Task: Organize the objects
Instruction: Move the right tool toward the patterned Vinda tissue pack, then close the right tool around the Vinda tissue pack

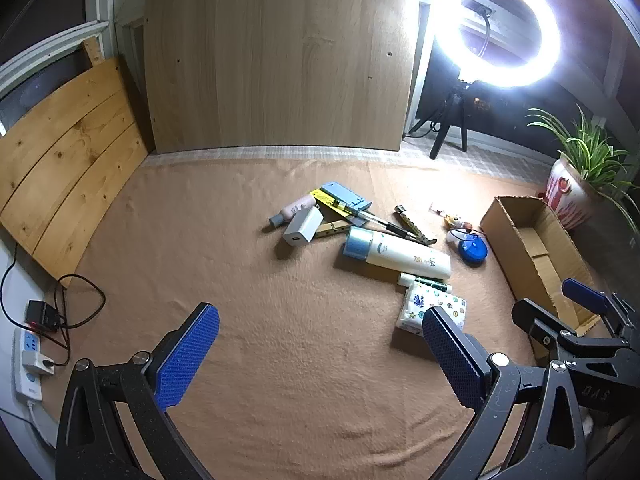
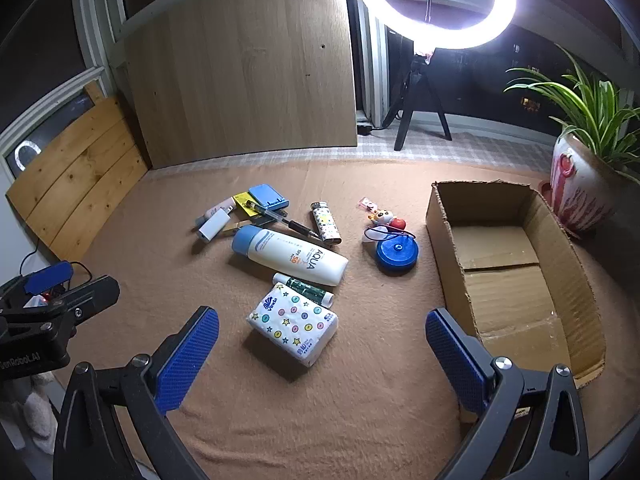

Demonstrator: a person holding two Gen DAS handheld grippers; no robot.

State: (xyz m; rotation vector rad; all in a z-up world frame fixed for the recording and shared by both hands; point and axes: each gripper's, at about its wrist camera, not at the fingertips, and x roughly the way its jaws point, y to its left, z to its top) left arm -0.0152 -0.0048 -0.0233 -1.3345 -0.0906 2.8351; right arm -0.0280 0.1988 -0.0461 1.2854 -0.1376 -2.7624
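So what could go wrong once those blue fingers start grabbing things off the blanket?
The white sunscreen bottle with the blue cap lies on its side and might roll away. The black pen rests across other items, so lifting it could drag them. The patterned tissue pack is soft and may squash.

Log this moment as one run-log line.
left gripper: open, empty | right gripper: open, empty | tissue pack: on blanket, nearest right gripper | cardboard box: empty | stage: nothing picked yet
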